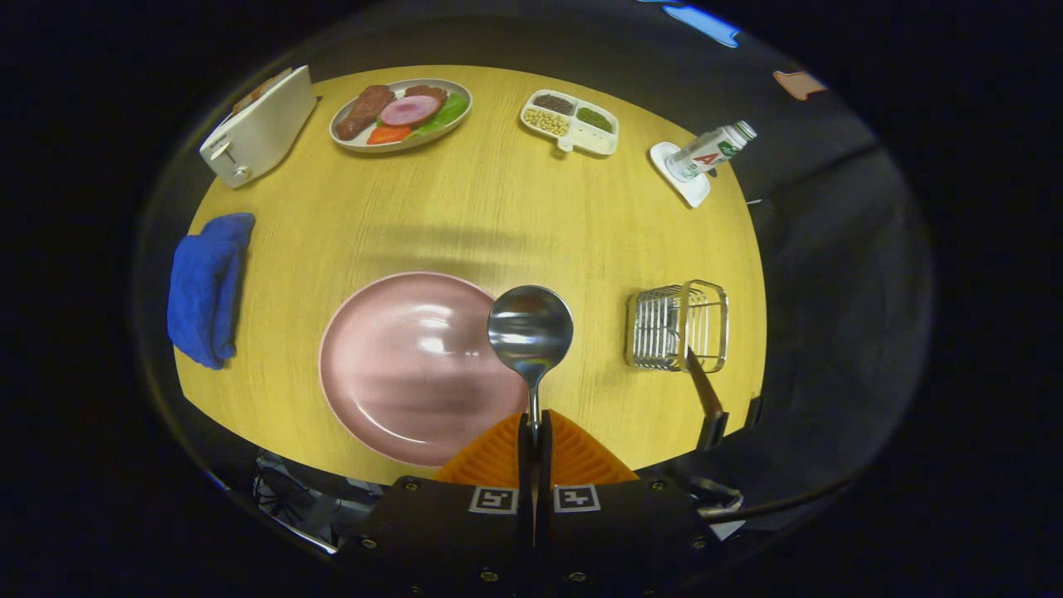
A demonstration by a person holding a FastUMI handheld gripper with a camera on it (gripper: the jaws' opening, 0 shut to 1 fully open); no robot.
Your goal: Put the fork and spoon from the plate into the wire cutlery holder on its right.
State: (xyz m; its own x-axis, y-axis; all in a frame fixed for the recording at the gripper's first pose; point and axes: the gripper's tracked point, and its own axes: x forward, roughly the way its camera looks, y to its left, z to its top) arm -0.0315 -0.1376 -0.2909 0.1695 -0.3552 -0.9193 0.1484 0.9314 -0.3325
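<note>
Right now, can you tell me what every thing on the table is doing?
Gripper: shut on the spoon's handle.
Spoon: held up over the pink plate's edge, bowl ahead of the fingers.
Pink plate: empty.
Wire holder: upright, one dark handle sticking out.
Bottle: capped, standing on a white coaster.
Blue cloth: bunched up.
Food plate: full.
Divided tray: three sections filled.

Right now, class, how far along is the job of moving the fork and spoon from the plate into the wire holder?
Done, it seems: a handle already leans out of the wire holder, probably the fork, though its head is hidden. In hand: the tool is shut on the spoon, whose bowl shows over the plate's rim. Left: carry the spoon right and drop it into the holder.
</note>
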